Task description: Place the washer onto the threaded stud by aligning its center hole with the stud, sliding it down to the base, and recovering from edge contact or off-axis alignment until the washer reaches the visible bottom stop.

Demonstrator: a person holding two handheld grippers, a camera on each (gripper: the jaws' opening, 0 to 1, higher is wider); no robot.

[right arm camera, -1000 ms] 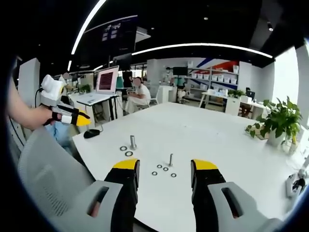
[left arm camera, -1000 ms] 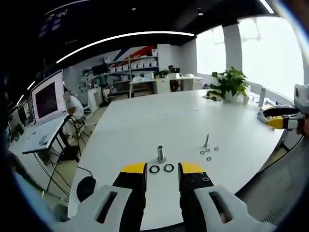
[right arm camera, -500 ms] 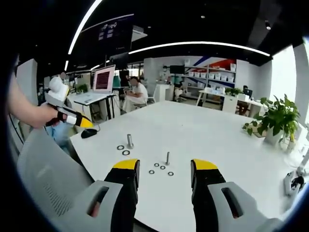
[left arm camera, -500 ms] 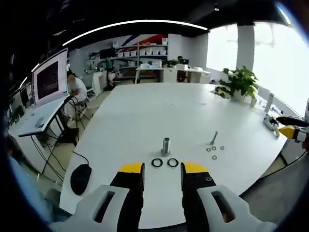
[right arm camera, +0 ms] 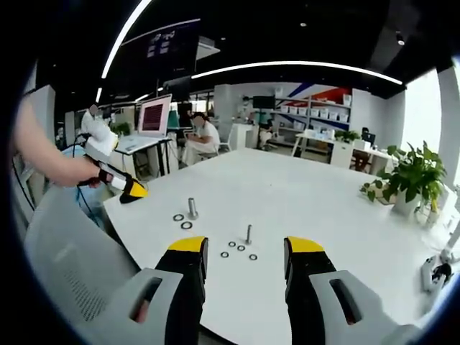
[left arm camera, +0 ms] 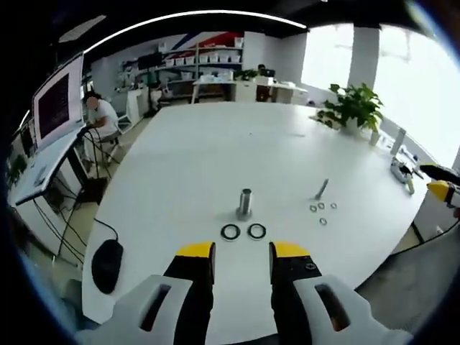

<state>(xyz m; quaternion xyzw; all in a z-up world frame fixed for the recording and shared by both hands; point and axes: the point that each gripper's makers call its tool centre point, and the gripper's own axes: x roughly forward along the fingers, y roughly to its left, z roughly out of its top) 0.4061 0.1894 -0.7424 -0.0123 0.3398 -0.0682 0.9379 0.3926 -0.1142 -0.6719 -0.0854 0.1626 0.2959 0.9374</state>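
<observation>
A thick grey threaded stud (left arm camera: 245, 203) stands upright on the white table (left arm camera: 215, 151). Two large dark washers (left arm camera: 230, 231) (left arm camera: 256, 231) lie flat just in front of it. My left gripper (left arm camera: 243, 251) hovers short of these washers, open with nothing between its jaws. A thin stud (left arm camera: 321, 189) with several small washers (left arm camera: 321, 209) around its base stands to the right. In the right gripper view the thin stud (right arm camera: 249, 233) and small washers (right arm camera: 241, 250) lie ahead of my open right gripper (right arm camera: 246, 248). The thick stud (right arm camera: 192, 208) is further left, and the left gripper (right arm camera: 123, 186) comes in at the table's left edge.
A black mouse (left arm camera: 106, 264) lies near the table's left edge. A potted plant (left arm camera: 356, 108) stands at the far right corner, with a small device (left arm camera: 401, 167) near it. A grey chair back (right arm camera: 68, 251) is beside the table. Desks, a monitor (right arm camera: 158, 115) and a seated person are behind.
The left gripper has moved up to the table edge and tilted down; the thick stud and large washers now lie further ahead of its jaws. The right gripper has barely moved.
</observation>
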